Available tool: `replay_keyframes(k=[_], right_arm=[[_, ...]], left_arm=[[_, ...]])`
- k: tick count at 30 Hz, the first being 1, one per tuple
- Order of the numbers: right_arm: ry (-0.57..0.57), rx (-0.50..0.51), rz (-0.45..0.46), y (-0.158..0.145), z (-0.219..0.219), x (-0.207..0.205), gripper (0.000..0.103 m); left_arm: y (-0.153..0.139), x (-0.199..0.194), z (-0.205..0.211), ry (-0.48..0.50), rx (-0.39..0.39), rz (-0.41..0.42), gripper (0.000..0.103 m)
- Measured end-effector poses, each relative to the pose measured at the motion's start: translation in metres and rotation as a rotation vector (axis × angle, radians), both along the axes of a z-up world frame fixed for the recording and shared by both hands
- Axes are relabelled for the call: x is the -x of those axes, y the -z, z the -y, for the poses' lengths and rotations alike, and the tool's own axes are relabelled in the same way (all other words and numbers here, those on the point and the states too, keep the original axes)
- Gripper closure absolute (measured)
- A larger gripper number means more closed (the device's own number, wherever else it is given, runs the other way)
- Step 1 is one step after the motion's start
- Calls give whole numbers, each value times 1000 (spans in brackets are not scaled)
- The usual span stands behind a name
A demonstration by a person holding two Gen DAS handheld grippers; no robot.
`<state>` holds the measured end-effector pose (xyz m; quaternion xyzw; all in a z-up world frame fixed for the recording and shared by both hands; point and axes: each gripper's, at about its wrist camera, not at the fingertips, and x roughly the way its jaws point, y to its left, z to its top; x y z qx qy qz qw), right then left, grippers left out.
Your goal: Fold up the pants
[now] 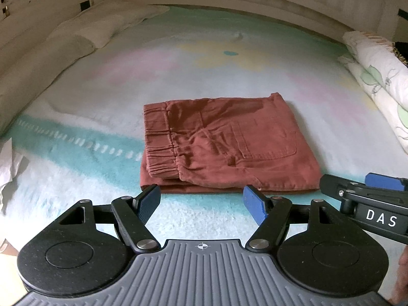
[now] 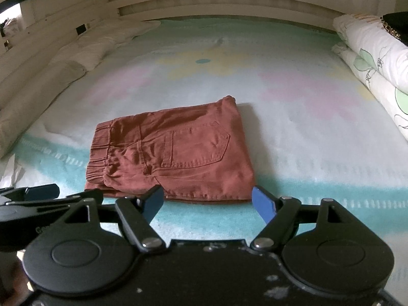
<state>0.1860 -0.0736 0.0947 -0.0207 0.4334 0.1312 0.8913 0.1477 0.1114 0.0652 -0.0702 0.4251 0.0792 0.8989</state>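
Pants (image 1: 224, 142) lay on blanket (image 1: 76, 153), folded small, just past both claws. Left gripper (image 1: 201, 200) and right gripper (image 2: 207, 204) gaped wide, empty. I judged folding done; next, maybe pat flat.

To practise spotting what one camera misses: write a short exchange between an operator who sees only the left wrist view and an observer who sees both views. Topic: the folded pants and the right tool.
Operator: I see the pants folded on the blanket, but only part of the right tool. Is it holding anything?
Observer: No. Its jaws are open and empty, just short of the pants' near edge.
Operator: My view cuts off the top of the bedding on the right. Is anything up there?
Observer: Yes, a black item lies on top of it. I cannot tell what it is.
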Motion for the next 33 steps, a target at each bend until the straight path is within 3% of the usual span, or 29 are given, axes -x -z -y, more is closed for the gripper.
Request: replay_keyframes(k=[33], right_arm=[[-14, -4, -25, 4, -5, 0, 22]], left_arm=[[1, 0, 1, 1, -9, -8, 33]])
